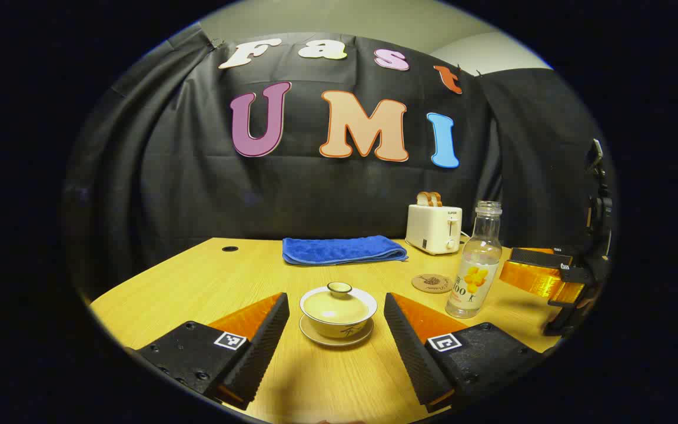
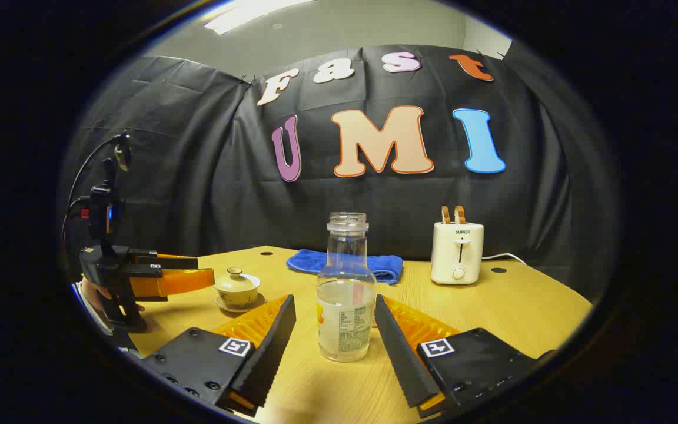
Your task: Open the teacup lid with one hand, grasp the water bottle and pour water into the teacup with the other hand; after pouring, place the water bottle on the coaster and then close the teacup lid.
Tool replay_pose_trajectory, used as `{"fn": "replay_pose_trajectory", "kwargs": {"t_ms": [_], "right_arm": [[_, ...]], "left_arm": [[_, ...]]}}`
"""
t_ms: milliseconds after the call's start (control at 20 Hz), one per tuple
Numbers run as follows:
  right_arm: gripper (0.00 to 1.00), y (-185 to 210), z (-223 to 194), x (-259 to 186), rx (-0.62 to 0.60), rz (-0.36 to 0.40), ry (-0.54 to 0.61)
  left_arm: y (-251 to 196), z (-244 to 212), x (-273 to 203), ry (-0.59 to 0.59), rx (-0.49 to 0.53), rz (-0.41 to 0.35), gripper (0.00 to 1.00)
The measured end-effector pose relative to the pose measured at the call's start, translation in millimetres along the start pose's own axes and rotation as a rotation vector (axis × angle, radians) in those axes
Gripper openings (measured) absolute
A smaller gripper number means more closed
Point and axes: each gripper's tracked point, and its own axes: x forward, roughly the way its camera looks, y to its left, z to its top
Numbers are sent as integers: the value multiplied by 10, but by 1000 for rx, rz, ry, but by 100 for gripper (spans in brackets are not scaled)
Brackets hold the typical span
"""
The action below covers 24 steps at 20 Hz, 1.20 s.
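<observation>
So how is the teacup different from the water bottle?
The teacup is low and wide; the water bottle is tall and narrow. The teacup is cream and solid, while the water bottle is clear, so the water inside shows. The teacup's lid is on; the water bottle's mouth is open. Both stand upright on the table.

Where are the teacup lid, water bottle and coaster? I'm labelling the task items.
teacup lid (image 1: 339,305), left gripper view, on the lid's dome.
water bottle (image 2: 345,294), right gripper view, on the glass body.
coaster (image 1: 432,282), left gripper view, on its top face.
</observation>
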Motion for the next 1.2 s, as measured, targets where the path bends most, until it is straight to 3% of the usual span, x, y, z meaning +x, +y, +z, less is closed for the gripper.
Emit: {"fn": "replay_pose_trajectory", "kwargs": {"t_ms": [200,300,450,650,750,1200], "right_arm": [[88,20,-31,16,3,-2,-2],[85,34,-46,37,11,-1,2],[92,40,-41,26,9,-4,-6],[84,16,-5,33,25,-13,-30],[88,5,-5,27,24,-19,-32],[88,-71,-12,38,23,-64,-37]], "left_arm": [[9,4,-23,-10,6,0,95],[12,16,-21,-14,6,-2,95],[-4,-11,-9,-13,4,-3,96],[-10,-7,-13,-18,14,3,95],[-15,-10,-16,-25,31,9,95],[-26,14,-16,-41,40,-1,95]]}}
